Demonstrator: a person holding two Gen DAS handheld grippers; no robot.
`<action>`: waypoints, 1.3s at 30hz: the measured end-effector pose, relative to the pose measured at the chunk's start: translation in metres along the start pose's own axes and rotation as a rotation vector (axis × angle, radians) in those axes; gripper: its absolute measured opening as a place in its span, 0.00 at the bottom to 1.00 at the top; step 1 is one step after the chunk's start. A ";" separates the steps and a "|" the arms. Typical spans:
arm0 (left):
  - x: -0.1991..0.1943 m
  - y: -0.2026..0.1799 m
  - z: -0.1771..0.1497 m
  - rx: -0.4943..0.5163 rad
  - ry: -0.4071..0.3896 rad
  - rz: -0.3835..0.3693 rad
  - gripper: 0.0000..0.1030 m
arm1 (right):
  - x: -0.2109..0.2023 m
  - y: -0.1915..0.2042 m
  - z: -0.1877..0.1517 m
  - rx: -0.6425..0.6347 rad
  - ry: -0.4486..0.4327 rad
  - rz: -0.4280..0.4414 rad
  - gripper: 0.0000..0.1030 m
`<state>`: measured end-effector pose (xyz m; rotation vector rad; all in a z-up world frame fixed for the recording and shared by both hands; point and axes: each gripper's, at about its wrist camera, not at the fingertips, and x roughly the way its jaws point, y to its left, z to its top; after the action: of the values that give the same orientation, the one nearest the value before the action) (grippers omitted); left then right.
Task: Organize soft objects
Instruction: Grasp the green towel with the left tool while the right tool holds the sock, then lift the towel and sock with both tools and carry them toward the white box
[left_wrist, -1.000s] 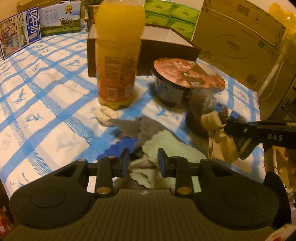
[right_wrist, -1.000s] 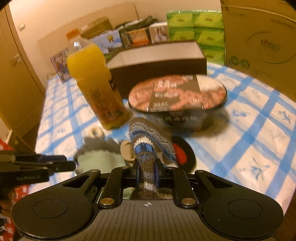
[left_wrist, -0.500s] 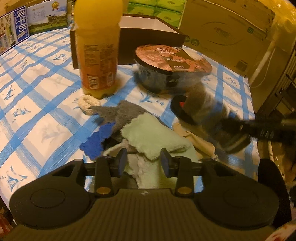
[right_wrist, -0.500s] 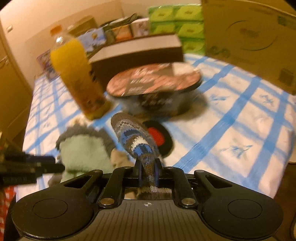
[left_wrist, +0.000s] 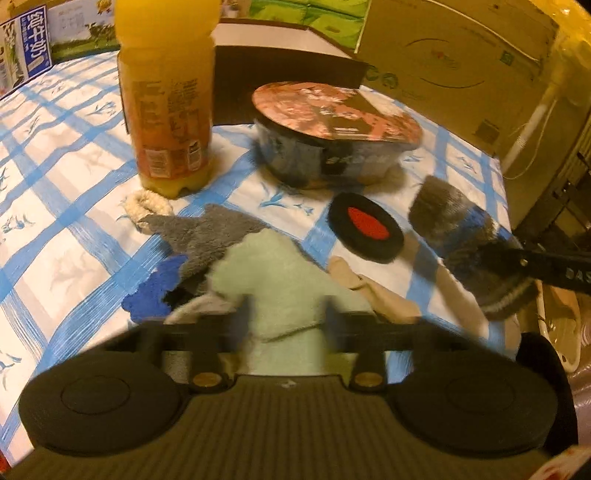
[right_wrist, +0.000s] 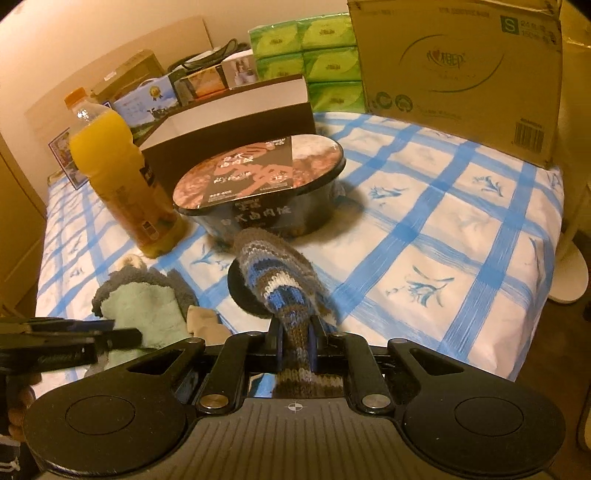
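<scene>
- Blue-checked cloth covers the table (right_wrist: 461, 236); our soft things lie in a pile near its front edge.
- Our right gripper (right_wrist: 295, 345) is clamped on the striped sock (right_wrist: 275, 280), which is lifted and points long-ways away from us, toward the noodle bowl (right_wrist: 258, 192).
- Our left gripper (left_wrist: 286, 317) is blurry. Its fingers stand apart around the green cloth (left_wrist: 273, 266), so it is nearer the pile.
- Only the left view shows the black and red patch (left_wrist: 364, 227) fully.

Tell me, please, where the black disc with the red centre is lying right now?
In the left wrist view, the black disc with the red centre lies flat on the checked tablecloth, just in front of the instant noodle bowl and right of the sock pile.
</scene>
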<state>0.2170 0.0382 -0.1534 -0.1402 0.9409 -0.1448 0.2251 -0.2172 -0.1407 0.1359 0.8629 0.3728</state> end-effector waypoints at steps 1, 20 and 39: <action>0.000 0.002 0.001 -0.003 0.003 0.003 0.13 | -0.001 0.000 0.000 0.000 -0.003 0.001 0.13; -0.189 0.074 0.044 -0.025 -0.420 0.178 0.07 | -0.022 0.012 0.002 0.010 -0.058 0.032 0.13; -0.053 0.121 -0.005 -0.120 -0.051 0.156 0.10 | -0.006 0.014 0.009 -0.008 -0.018 0.005 0.13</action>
<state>0.1895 0.1662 -0.1363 -0.1799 0.9064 0.0595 0.2249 -0.2060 -0.1270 0.1336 0.8429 0.3793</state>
